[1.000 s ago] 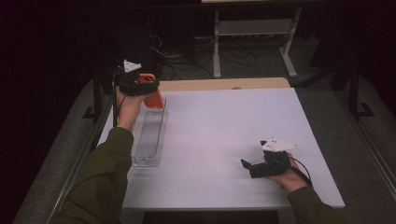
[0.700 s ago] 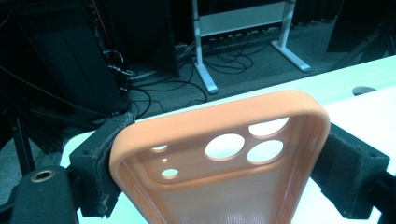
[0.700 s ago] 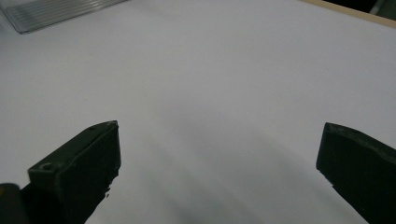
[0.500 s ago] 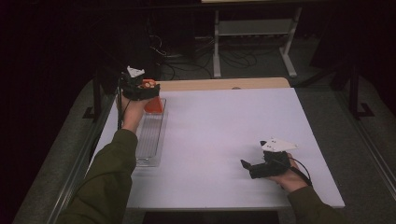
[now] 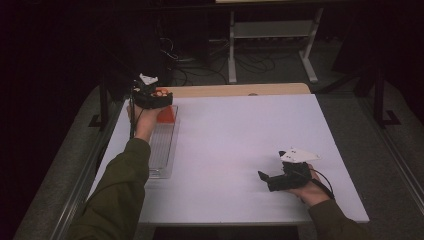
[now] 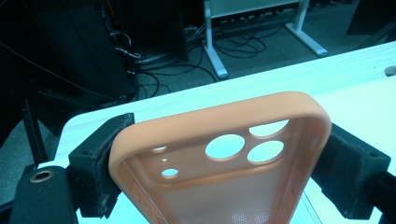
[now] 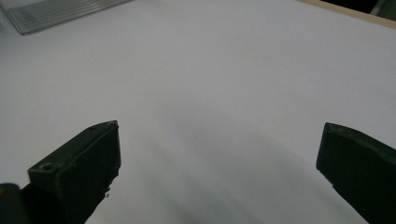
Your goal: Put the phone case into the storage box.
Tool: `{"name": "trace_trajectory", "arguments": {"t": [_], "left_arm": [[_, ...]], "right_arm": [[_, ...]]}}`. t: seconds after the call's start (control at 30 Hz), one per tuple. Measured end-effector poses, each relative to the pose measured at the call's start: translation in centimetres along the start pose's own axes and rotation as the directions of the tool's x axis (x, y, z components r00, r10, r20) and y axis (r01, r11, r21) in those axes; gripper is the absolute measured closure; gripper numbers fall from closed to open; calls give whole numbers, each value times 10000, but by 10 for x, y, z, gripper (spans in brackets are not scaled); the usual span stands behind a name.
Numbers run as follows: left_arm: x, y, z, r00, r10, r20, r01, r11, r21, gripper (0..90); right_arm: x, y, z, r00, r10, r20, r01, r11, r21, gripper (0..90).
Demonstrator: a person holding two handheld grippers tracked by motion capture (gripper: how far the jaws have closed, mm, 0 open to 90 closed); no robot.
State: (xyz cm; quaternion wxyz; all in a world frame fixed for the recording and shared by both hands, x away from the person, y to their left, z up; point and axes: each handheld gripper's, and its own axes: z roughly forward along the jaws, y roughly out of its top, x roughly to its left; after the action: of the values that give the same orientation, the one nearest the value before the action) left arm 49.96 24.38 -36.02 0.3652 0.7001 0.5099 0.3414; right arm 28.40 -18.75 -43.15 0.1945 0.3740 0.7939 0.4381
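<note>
White table (image 5: 235,150) fills the middle of a dark room, with a pale wooden strip along its far edge and cables and a metal stand on the floor beyond. Compared with a second ago, the left claw (image 5: 159,98) has sunk toward the far end of the clear tray (image 5: 161,150) and its grey plate has tipped; the right claw (image 5: 263,176) rests at the same near-right spot. The left claw's pads press on both long sides of the orange phone case (image 6: 224,158), though its jaws have just been easing apart a little. That case is soft-looking and matte, inner side up, with rounded corners, three large round camera holes and smaller ones beside them; it hangs above the tray's far end, near the table's far-left corner. The right claw stands wide open, holding nothing. Between tray and right claw the white top lies bare, and the left claw sits close to the left and far edges.
</note>
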Motion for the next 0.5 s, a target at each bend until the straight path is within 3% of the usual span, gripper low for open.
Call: {"name": "trace_trajectory", "arguments": {"t": [0.23, 0.27, 0.5], "left_arm": [[-2, -3, 6, 10000, -17, -86, 19, 9997, 229, 132], [-1, -3, 6, 9999, 123, -122, -119, 9995, 305, 131], [-2, -3, 10, 9997, 113, -203, -109, 9998, 176, 128]], "right_arm": [[-1, 0, 0, 10000, -14, 6, 14, 10000, -9, 0], [-1, 0, 0, 10000, -21, 2, 21, 10000, 2, 0], [0, 0, 0, 10000, -24, -28, 24, 10000, -4, 0]]}}
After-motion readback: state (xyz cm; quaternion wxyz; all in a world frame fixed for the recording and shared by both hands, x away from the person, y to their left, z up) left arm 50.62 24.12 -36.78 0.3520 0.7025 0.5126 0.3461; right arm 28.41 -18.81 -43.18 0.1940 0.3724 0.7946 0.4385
